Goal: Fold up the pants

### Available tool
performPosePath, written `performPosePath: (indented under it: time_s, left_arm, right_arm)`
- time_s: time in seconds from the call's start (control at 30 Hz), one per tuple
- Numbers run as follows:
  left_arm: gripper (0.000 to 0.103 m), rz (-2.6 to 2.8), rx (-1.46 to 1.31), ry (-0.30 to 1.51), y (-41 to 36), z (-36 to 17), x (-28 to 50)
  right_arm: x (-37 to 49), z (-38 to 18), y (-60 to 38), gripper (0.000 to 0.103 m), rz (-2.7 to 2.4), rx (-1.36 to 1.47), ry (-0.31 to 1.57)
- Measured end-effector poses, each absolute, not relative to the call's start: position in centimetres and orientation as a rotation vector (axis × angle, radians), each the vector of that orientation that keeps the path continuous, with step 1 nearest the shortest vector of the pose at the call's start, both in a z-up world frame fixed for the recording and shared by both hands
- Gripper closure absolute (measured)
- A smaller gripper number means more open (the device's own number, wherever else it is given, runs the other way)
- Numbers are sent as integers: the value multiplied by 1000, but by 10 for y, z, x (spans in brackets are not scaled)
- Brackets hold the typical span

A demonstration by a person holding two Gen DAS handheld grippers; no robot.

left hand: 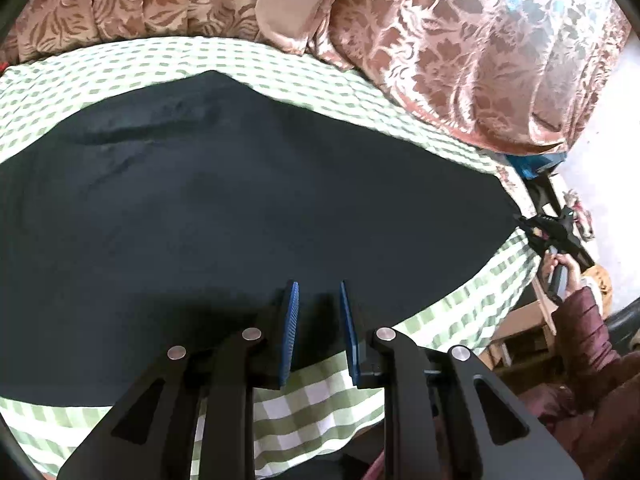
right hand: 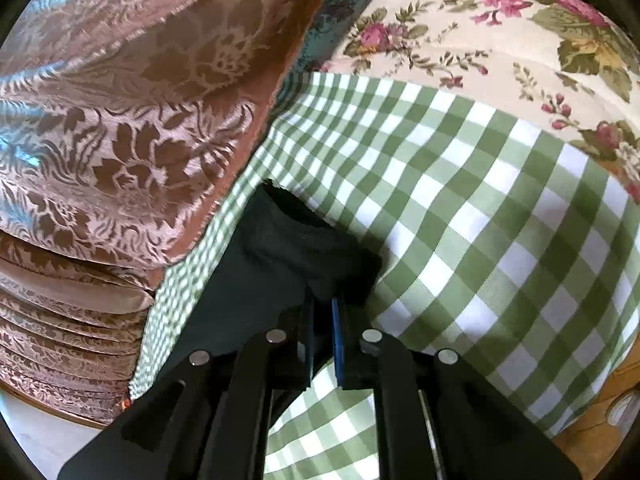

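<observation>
Dark pants are spread flat ahead of the left gripper, on a green-and-white checked cloth that covers the surface. The left gripper is held narrowly open above the near hem of the pants, a gap being seen between its blue pads, with nothing gripped. Far off to its right, the right gripper is seen at the corner of the pants, held by a hand in a maroon sleeve. In the right wrist view, the right gripper is closed on a bunched corner of the pants, the fabric being pinched between the pads. Brown floral cushions lie to its left, and a rose-patterned fabric beyond the cloth.
</observation>
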State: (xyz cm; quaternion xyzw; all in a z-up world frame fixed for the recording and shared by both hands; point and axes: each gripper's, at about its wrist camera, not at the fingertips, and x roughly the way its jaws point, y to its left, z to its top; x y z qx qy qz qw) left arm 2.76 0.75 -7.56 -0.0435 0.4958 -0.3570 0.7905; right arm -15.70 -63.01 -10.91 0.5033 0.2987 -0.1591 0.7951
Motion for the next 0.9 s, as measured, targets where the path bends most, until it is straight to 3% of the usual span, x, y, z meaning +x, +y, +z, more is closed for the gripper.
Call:
performPosePath:
  time_s: [0.17, 0.27, 0.57, 0.9]
  left_arm:
    - [84, -851, -78, 1065, -7, -74, 14]
    - [84, -877, -52, 1058, -16, -74, 8]
    - [84, -903, -76, 1049, -34, -79, 11]
    - [84, -880, -120, 1050, -19, -86, 11]
  right_arm:
    - [-162, -105, -635, 84, -330, 1103, 627]
    - [-173, -92, -626, 65, -334, 1111, 622]
    - [-146, -92, -506, 65, 183, 1188, 755]
    - [-114, -121, -445, 67, 311, 1248, 870]
